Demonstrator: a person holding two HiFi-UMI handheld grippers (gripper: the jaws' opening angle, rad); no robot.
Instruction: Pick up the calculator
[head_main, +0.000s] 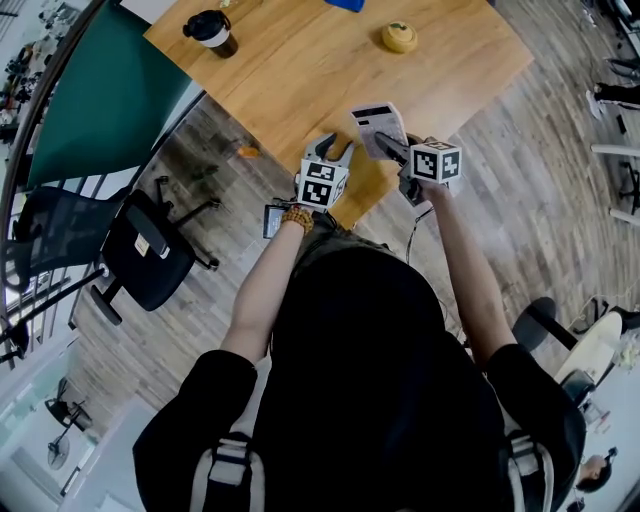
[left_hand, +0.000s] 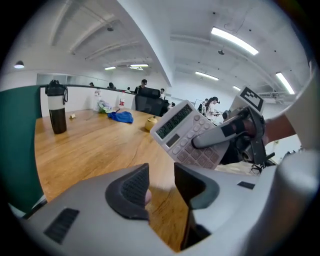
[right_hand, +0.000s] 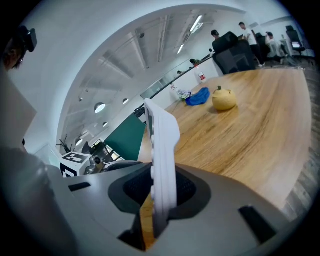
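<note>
Right now the right gripper (head_main: 388, 150) is clamping the calculator (head_main: 378, 124) by its lower edge and holding it tilted, clear of the wooden tabletop (head_main: 300, 70), above the near corner. Just beside it, the left gripper (head_main: 337, 149) is hovering with its jaws parted, gripping nothing

Bench: a light wooden bench (head_main: 300, 80) with one corner toward the person.
Tumbler: a tall dark tumbler with a white band and black lid (head_main: 211, 32), upright near the bench's left edge.
Fruit: a round yellow fruit-shaped thing (head_main: 399, 37), well apart from the tumbler.
Cloth: a crumpled blue cloth (left_hand: 121, 116), near the fruit.
Partition: a dark green panel (head_main: 105, 100) beside the bench.
Chair: a black office chair (head_main: 150, 250) on the grey-brown plank floor (head_main: 530, 180).
</note>
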